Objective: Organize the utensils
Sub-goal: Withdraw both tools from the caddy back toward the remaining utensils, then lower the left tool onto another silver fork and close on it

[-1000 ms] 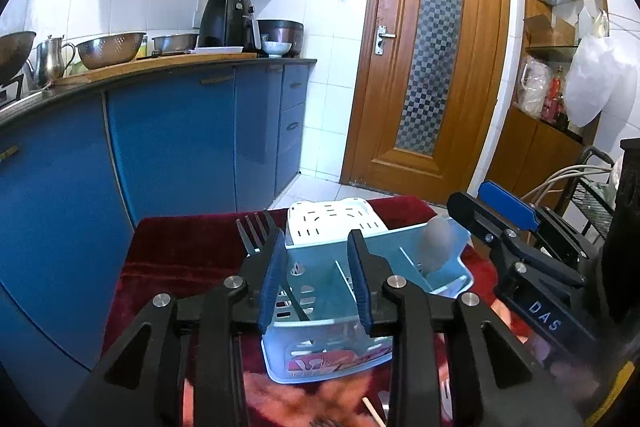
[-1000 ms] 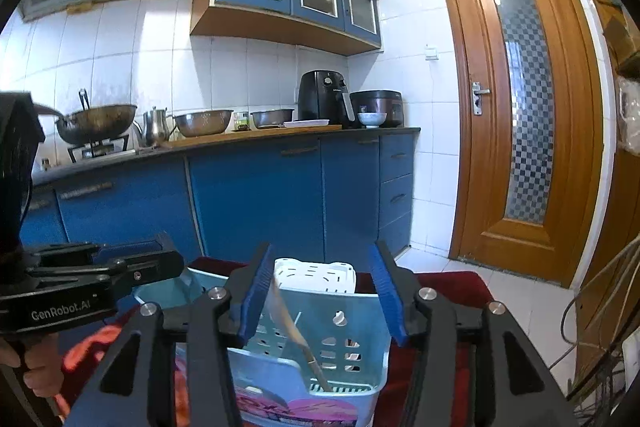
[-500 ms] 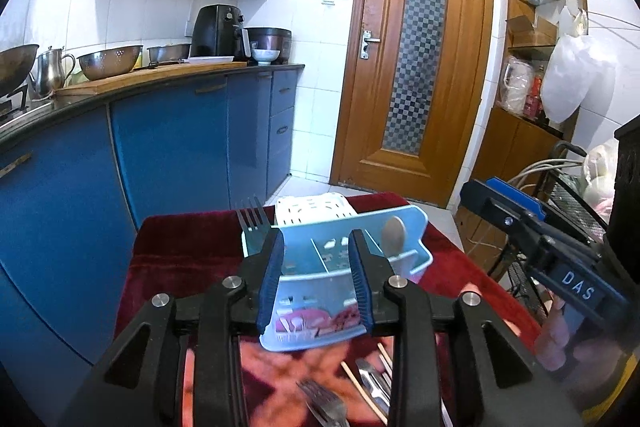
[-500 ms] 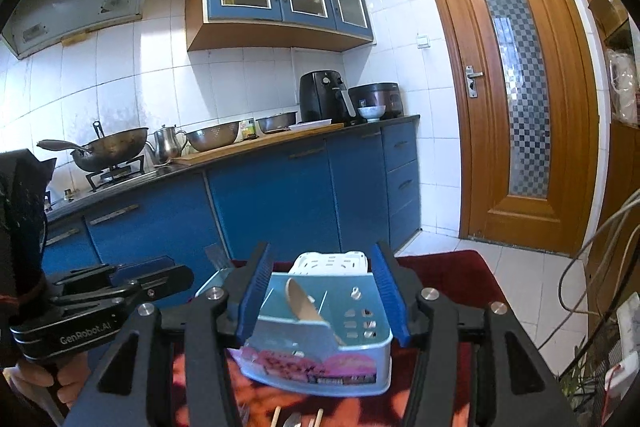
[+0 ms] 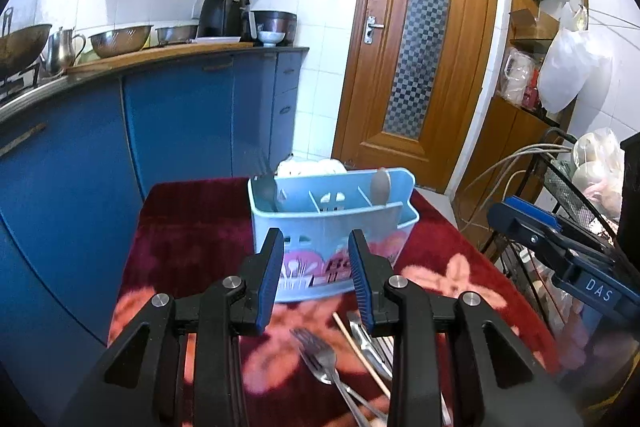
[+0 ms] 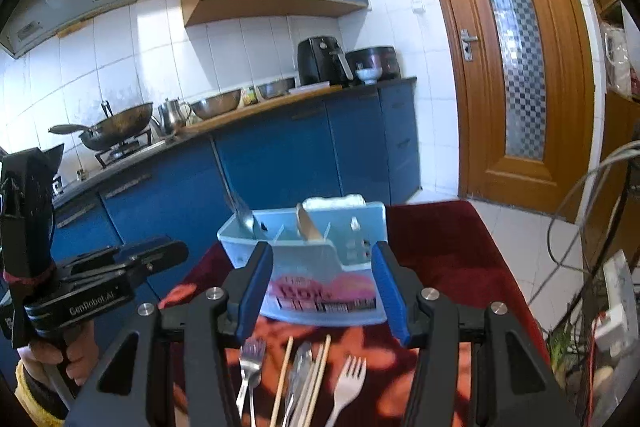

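A light blue utensil caddy (image 5: 332,227) (image 6: 352,239) stands on a red floral cloth (image 5: 192,227). A wooden spoon (image 5: 380,185) (image 6: 308,225) leans in one of its compartments, and a metal fork (image 6: 244,215) in the left one. Loose forks (image 5: 320,355) (image 6: 348,371), chopsticks (image 6: 284,375) and a knife (image 6: 300,367) lie on the cloth in front of the caddy. My left gripper (image 5: 316,239) hangs open above them, short of the caddy, holding nothing. My right gripper (image 6: 322,255) is also open and empty, at a like distance.
A white perforated basket (image 5: 312,167) sits just behind the caddy. Blue kitchen cabinets (image 5: 180,123) run along the left, with pots and appliances on the counter. A wooden door (image 5: 416,59) is at the back. Cables and a wire rack (image 5: 560,179) crowd the table's right side.
Both grippers have drawn back from the caddy, which now looks smaller and farther off. The loose utensils on the cloth have come into view below the fingers. Neither gripper's opening has changed.
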A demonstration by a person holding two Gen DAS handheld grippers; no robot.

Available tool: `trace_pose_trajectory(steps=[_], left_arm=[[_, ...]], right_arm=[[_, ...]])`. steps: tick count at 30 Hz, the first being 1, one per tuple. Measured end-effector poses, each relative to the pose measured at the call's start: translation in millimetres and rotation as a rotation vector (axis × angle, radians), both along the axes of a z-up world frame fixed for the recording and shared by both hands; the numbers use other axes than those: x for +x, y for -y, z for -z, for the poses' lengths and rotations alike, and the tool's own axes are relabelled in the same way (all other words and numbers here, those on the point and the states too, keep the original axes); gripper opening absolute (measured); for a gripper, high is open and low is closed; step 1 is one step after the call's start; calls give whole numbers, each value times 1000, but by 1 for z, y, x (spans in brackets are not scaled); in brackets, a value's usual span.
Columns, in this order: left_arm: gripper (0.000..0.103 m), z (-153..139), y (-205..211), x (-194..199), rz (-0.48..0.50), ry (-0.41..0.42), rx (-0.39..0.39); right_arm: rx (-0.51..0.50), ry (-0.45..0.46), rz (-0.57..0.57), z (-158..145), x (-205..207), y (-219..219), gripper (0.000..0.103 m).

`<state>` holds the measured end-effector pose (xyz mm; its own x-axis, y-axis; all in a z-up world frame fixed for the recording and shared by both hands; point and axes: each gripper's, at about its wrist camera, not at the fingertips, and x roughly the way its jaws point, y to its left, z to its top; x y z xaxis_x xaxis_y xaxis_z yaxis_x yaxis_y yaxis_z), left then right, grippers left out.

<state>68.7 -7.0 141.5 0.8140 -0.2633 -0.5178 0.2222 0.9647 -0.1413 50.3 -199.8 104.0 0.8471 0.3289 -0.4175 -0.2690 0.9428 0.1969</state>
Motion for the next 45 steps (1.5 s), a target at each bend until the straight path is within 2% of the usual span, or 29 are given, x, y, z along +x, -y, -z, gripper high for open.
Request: trace_pose_trajectory(steps=[11, 23, 28, 34, 41, 45], left_arm=[[34, 32, -7, -13, -20, -110, -3], [34, 82, -6, -2, -12, -246, -34], [34, 102, -1, 3, 14, -306, -60], [34, 115, 7, 6, 45, -336, -73], [21, 122, 15, 8, 71, -350, -67], [21, 127, 20, 12, 61, -371, -45]], right_arm=[[-7, -171, 23, 41, -11, 10, 55], [-4, -314, 42, 88, -8, 13, 55], [5, -342, 47, 101, -7, 14, 55], [9, -372, 54, 113, -3, 15, 55], [16, -398, 57, 122, 0, 17, 55], [20, -406, 54, 126, 2, 18, 55]])
